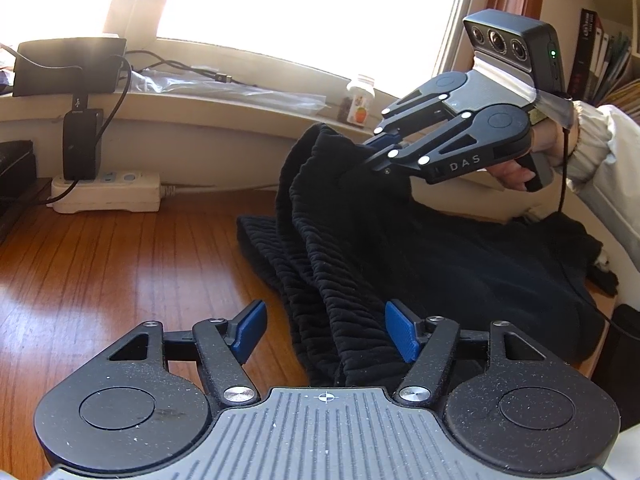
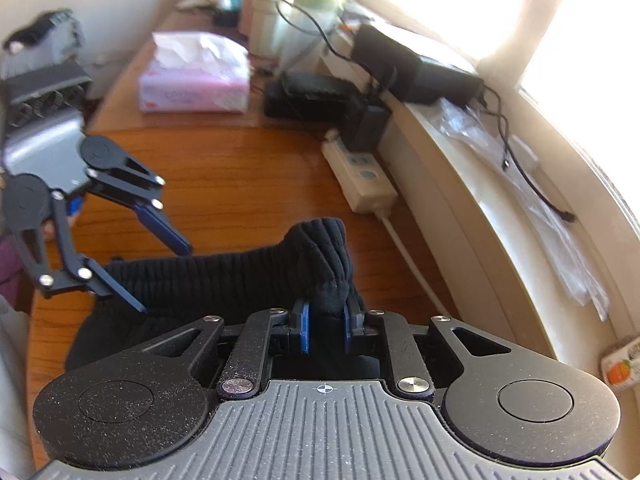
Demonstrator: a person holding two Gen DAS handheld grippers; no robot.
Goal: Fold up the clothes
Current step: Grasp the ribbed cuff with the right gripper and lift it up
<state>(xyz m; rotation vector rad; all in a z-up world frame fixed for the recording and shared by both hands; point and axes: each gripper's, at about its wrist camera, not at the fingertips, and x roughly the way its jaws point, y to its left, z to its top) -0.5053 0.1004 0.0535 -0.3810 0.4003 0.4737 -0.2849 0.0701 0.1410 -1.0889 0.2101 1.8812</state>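
Black ribbed garment (image 1: 360, 248) lies on the wooden desk (image 1: 100, 264) near its window edge; right gripper (image 2: 325, 326) pinches its bunched waistband, left gripper (image 1: 326, 332) gapes wide around the cloth.

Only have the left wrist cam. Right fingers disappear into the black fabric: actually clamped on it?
Observer: Yes. From the right wrist view, the right gripper is clamped on a bunched fold of the black garment.
Operator: Left fingers closed on anything?
Observer: No. The left gripper is open, straddling the garment's edge and bare table.
Operator: Anything on the table off my frame?
Observer: A pink tissue pack, apart from the garment.
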